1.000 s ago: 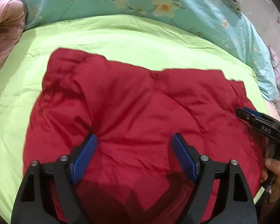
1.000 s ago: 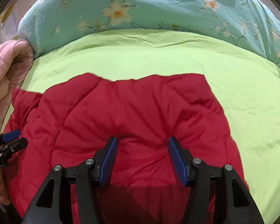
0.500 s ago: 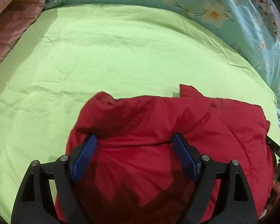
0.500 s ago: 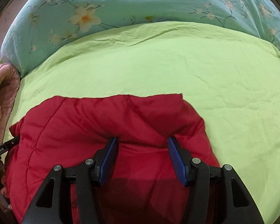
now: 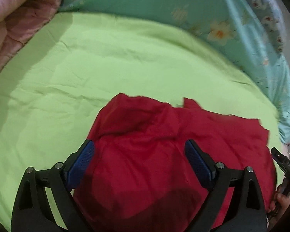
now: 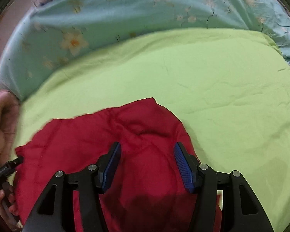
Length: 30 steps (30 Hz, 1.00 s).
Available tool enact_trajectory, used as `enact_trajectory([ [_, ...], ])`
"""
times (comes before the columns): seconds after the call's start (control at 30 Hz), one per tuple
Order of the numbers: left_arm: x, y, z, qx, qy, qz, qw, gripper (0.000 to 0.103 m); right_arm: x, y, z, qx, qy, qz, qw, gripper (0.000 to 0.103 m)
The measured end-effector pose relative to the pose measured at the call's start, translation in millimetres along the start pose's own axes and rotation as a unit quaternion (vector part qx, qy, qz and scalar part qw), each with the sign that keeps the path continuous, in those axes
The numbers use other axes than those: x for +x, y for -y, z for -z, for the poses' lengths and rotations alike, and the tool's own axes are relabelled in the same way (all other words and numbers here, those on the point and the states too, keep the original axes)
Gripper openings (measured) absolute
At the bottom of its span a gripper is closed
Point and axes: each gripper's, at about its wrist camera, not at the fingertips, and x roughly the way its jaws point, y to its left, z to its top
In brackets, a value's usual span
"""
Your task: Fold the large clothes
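Note:
A large red quilted garment [image 5: 164, 150] lies bunched on the lime-green bed sheet [image 5: 106, 61]; it also shows in the right wrist view [image 6: 141, 135]. My left gripper [image 5: 140, 145] is wide open, its blue pads [image 5: 81, 160] on either side of the red fabric near the garment's left end. My right gripper [image 6: 147, 147] is wide open over the garment's right end. Neither pair of jaws visibly pinches cloth. The right gripper's tip [image 5: 282, 160] shows at the edge of the left view, the left gripper's tip [image 6: 7, 167] at the edge of the right view.
A teal floral duvet [image 5: 183, 5] runs along the far side of the bed, also in the right view [image 6: 125, 15]. A pink quilt [image 5: 15, 15] is piled at the left. The green sheet [image 6: 222, 81] stretches beyond the garment.
The red garment, spread wide a second ago, now fills less of both views, its far edge nearer the grippers. Both cameras now show more green sheet. Both grippers stay open.

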Motion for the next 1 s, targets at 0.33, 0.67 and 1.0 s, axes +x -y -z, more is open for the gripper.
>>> enact_trajectory([
  [0.33, -85, 29, 76, 0.067, 0.029, 0.058, 0.9957, 0.095, -101, -13, 74, -0.045, 0.037, -0.05, 0.997, 0.061],
  [0.67, -115, 48, 150, 0.092, -0.003, 0.087, 0.9919, 0.095, -158, -28, 153, -0.065, 0.048, -0.055, 0.995, 0.061],
  [1.0, -112, 46, 170, 0.096, -0.006, 0.078, 0.9923, 0.095, -175, -40, 187, -0.089, 0.048, -0.053, 0.993, 0.061],
])
